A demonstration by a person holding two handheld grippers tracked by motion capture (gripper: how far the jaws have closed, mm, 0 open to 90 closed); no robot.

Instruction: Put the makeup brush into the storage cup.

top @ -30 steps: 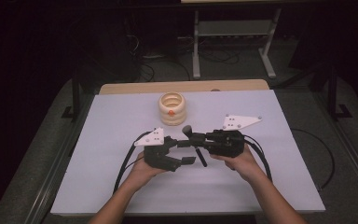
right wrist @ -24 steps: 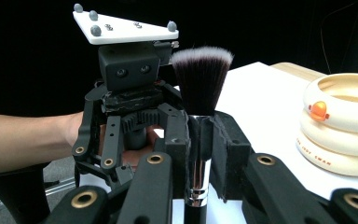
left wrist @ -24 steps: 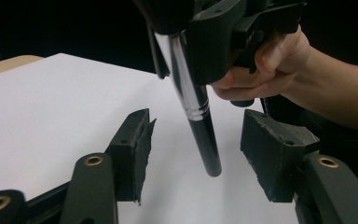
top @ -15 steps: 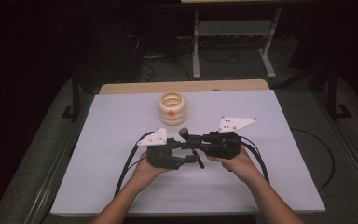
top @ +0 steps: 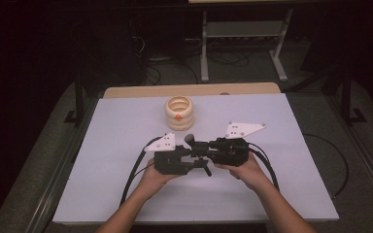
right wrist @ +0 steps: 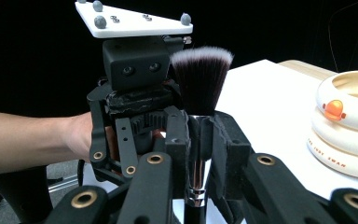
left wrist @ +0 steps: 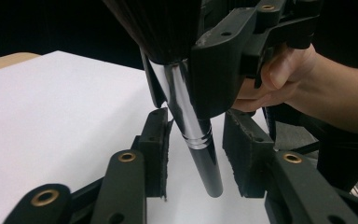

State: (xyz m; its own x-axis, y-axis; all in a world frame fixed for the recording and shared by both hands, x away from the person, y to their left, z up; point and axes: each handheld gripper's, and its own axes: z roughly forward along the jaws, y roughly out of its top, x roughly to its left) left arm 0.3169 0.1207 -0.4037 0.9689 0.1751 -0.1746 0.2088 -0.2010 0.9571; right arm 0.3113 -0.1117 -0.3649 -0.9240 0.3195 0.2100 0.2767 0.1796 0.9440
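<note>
The right gripper (right wrist: 199, 140) is clamped on the silver ferrule of a makeup brush (right wrist: 199, 79), bristles up, black handle hanging below its jaws. In the left gripper view the left gripper (left wrist: 195, 154) has that handle (left wrist: 205, 163) between its pads; its jaws have just been closing, but a gap shows on either side, so it is narrowed around the handle, not yet gripping.

The risk lies in the handover — if the right gripper lets go before the left pads bear on the glossy, tapering handle, the brush will likely drop to the worktop (top: 126, 145) beneath the two grippers. The handle also hangs tilted between the pads, so one pad could meet it first and lever it sideways against the right gripper's hold. Beyond both grippers stands a cream ringed holder (top: 179, 111), well apart and in no danger.
</note>
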